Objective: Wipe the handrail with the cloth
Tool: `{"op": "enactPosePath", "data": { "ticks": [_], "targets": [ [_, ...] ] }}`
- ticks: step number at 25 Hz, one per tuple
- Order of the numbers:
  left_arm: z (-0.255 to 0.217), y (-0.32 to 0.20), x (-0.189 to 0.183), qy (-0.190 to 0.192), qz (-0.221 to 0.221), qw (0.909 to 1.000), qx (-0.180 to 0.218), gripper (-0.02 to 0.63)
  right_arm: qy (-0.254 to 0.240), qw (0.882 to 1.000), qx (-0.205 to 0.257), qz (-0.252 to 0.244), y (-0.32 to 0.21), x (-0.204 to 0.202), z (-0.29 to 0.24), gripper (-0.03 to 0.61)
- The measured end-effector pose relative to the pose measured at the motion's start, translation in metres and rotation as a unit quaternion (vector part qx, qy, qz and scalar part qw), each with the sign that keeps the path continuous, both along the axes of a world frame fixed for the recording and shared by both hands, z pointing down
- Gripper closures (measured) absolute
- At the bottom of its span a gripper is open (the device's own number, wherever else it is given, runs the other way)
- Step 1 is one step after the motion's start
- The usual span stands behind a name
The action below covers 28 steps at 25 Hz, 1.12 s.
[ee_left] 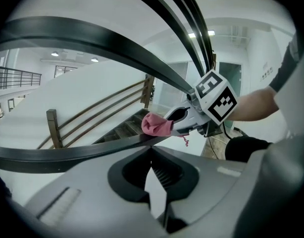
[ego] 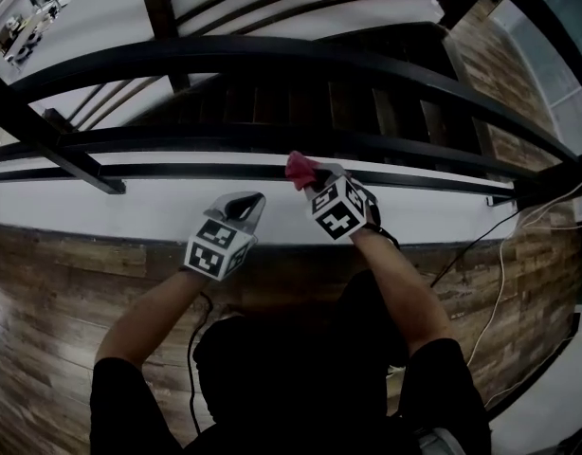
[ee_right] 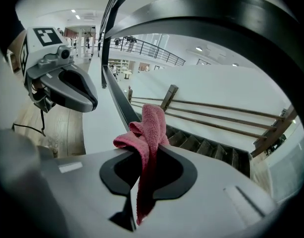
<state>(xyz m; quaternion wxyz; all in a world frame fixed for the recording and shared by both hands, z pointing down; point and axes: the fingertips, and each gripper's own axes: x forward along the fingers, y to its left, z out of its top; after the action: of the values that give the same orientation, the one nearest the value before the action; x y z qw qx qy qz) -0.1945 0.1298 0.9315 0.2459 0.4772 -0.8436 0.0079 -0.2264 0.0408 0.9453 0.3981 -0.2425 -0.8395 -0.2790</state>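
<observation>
A dark staircase (ego: 300, 102) descends beyond the black handrail (ego: 272, 57), whose broad top band arcs over thinner bars; wooden floor (ego: 54, 282) lies under the person. The right tool (ego: 319, 178) is clamped on the pink cloth (ego: 300, 169), with a fold bunched past its tips and a tail trailing back between the jaws; the cloth sits against a lower bar (ego: 177, 172) of the handrail. The left tool (ego: 251, 202) is just left of the right one, near that same bar, its jaws closed together on nothing.
</observation>
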Motion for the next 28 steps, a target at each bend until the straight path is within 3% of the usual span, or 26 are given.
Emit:
{"op": "enactPosePath", "data": {
  "ticks": [8, 17, 28],
  "targets": [
    [0.005, 0.043, -0.007, 0.009, -0.050, 0.9987, -0.006, 0.614, 0.006, 0.999, 0.020, -0.037, 0.040, -0.013, 0.003, 0.528],
    [-0.007, 0.090, -0.016, 0.012, -0.092, 0.9956, -0.014, 0.614, 0.020, 0.997, 0.007, -0.068, 0.092, -0.028, 0.003, 0.528],
    [0.016, 0.162, -0.026, 0.021, -0.168, 0.9852, -0.025, 0.614, 0.003, 0.989, 0.010, -0.148, 0.185, -0.043, 0.001, 0.528]
  ]
}}
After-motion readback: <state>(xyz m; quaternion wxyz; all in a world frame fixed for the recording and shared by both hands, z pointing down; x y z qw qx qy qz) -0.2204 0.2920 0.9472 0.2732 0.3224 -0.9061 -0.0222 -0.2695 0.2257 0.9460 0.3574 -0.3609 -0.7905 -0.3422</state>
